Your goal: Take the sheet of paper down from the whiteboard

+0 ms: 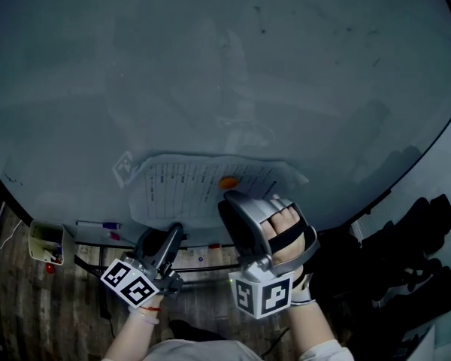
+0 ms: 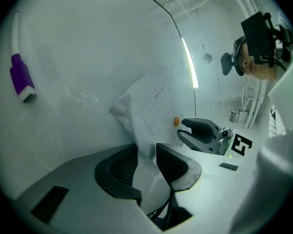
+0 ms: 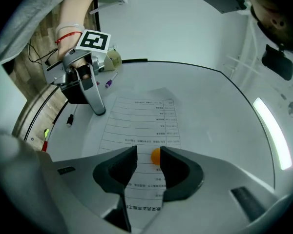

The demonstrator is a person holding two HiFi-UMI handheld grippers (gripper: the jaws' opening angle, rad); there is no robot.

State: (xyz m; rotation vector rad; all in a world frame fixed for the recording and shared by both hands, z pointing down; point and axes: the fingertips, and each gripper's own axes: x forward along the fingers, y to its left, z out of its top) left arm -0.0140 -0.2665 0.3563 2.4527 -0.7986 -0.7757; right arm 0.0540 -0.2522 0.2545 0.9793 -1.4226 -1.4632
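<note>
We hold both grippers up to the whiteboard, which fills most of the head view. The sheet of paper hangs low on it, just left of centre, pinned by a small orange magnet near its lower edge.

The right hand sits lower centre-right, fingers strapped through the handle, with the right gripper aimed flat at the board. Its jaws stand wide apart and grip nothing. In the right gripper view the magnet lies just beyond the gap, tucked against the right-side jaw, with the printed lines of the sheet behind.

The left hand, a red thread at its wrist, comes up from the bottom left and tilts the left gripper up at the sheet's lower left corner. There the paper bulges off the board and its crumpled edge runs down between the jaws, which stand a little apart; we see no pad pressing on it.

A purple-capped marker lies on the ledge under the board, with a pale little box at the ledge's left end. Wooden floor shows beneath, and dark shapes we cannot make out fill the lower right
</note>
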